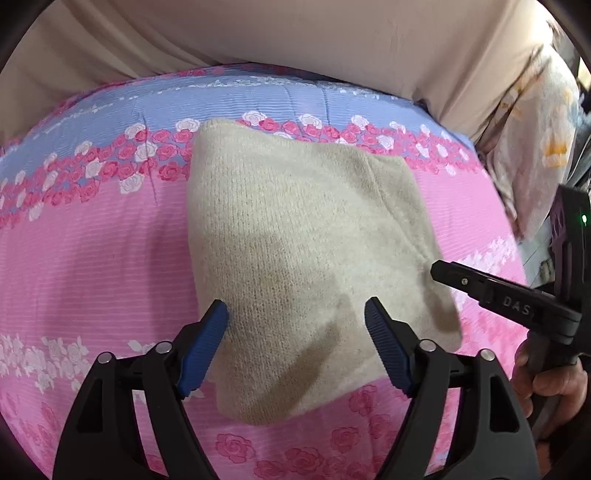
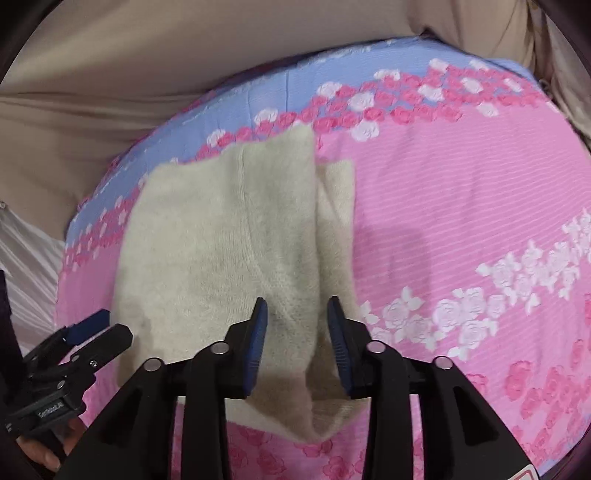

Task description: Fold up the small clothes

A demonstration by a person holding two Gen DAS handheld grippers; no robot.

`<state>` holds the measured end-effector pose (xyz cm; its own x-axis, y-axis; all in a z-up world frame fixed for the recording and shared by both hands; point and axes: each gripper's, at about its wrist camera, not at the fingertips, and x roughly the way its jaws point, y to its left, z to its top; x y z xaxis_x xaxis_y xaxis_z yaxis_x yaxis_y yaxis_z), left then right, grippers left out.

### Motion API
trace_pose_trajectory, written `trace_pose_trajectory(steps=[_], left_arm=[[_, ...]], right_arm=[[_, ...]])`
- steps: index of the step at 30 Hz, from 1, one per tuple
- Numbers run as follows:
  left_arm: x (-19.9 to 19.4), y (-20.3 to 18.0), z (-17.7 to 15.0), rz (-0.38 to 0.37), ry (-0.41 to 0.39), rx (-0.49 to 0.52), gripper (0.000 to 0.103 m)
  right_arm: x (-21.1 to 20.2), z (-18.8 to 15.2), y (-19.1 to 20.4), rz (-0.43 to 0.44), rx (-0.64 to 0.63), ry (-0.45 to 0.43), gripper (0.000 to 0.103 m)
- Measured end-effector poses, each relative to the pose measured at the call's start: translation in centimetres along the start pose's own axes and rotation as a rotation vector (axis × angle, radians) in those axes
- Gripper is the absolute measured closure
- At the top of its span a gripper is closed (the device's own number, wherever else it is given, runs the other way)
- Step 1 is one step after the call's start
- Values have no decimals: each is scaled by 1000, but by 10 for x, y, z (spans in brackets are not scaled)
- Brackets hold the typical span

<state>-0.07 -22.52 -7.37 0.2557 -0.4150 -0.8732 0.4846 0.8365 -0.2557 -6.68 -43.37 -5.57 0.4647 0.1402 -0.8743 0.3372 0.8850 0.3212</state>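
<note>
A small cream knit garment [image 1: 295,236] lies folded on a pink and blue rose-patterned sheet [image 1: 92,251]. My left gripper [image 1: 297,314] is open, hovering over the garment's near part with nothing between its blue pads. My right gripper [image 2: 297,308] is open above the garment [image 2: 221,236], over a fold line with a narrower layer [image 2: 336,221] at the right. The right gripper shows in the left wrist view [image 1: 480,291] at the garment's right edge. The left gripper shows in the right wrist view [image 2: 99,332] at the garment's left edge.
Beige bedding [image 1: 295,33] is bunched behind the sheet. A floral pillow [image 1: 535,147] lies at the far right. The sheet [image 2: 461,221] stretches right of the garment. A white cloth [image 2: 26,266] hangs at the left edge.
</note>
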Motion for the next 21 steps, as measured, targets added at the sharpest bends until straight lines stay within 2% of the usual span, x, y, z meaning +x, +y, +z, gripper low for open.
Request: trace_pose_trajectory(steps=[1, 3, 4, 6, 8, 11, 12, 14, 15, 16, 17, 18, 19, 21], left_arm=[[-4, 6, 1, -26, -8, -37, 23], [-10, 19, 4, -51, -35, -106, 16], [-10, 31, 7, -39, -47, -150, 15], [-5, 45, 10, -14, -38, -197, 14], [8, 60, 14, -21, -8, -241, 15], [32, 74, 15, -83, 54, -288, 14], [42, 77, 14, -98, 32, -312, 13], [61, 85, 10, -150, 82, -365, 11], [69, 90, 7, -179, 102, -398, 11], [78, 96, 5, -233, 131, -461, 12], [81, 97, 3, -264, 141, -491, 19], [82, 97, 3, -296, 145, -512, 28], [79, 91, 7, -282, 138, -493, 30], [67, 74, 17, -241, 110, -386, 47]], right_arm=[[-4, 0, -3, -1, 12, -14, 48], [-2, 0, -10, 17, 24, -6, 40], [5, -1, -15, 25, 37, 15, 37], [21, -5, -24, 50, 76, 62, 35], [41, -10, -30, 82, 124, 120, 35], [60, -14, -37, 176, 198, 141, 32], [65, -14, -39, 204, 230, 146, 29], [69, -15, -40, 222, 260, 139, 27], [69, -14, -39, 224, 262, 131, 30], [69, -13, -38, 231, 260, 132, 42], [68, -12, -37, 233, 258, 130, 47], [64, -11, -36, 236, 253, 118, 57], [57, -8, -34, 237, 243, 99, 63], [35, 0, -29, 241, 219, 45, 70]])
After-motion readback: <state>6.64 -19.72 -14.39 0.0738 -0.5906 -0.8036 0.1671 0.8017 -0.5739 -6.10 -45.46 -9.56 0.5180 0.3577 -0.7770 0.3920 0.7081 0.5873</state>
